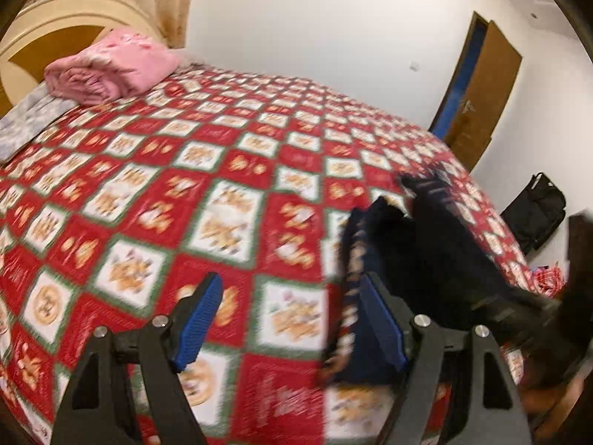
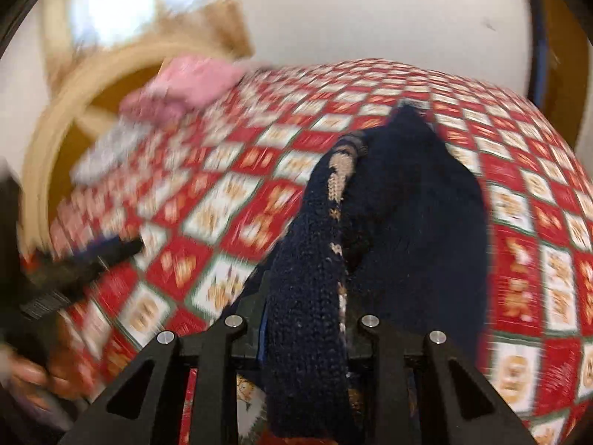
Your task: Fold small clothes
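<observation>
A dark navy knitted garment (image 2: 415,200) with a beige pattern hangs bunched above the red checked bedspread (image 2: 229,207). My right gripper (image 2: 304,319) is shut on its near end, and the knit drapes over the fingers and hides them. In the left wrist view the same garment (image 1: 407,259) is at the right, held up by the other gripper. My left gripper (image 1: 292,319) is open and empty, its blue pads (image 1: 198,322) apart, just left of the garment and above the bedspread (image 1: 185,193).
A folded pink blanket (image 1: 111,66) and a grey patterned pillow (image 1: 26,126) lie at the head of the bed by the cream headboard (image 1: 66,18). A brown door (image 1: 478,100) and a black bag (image 1: 537,211) stand past the bed's far side.
</observation>
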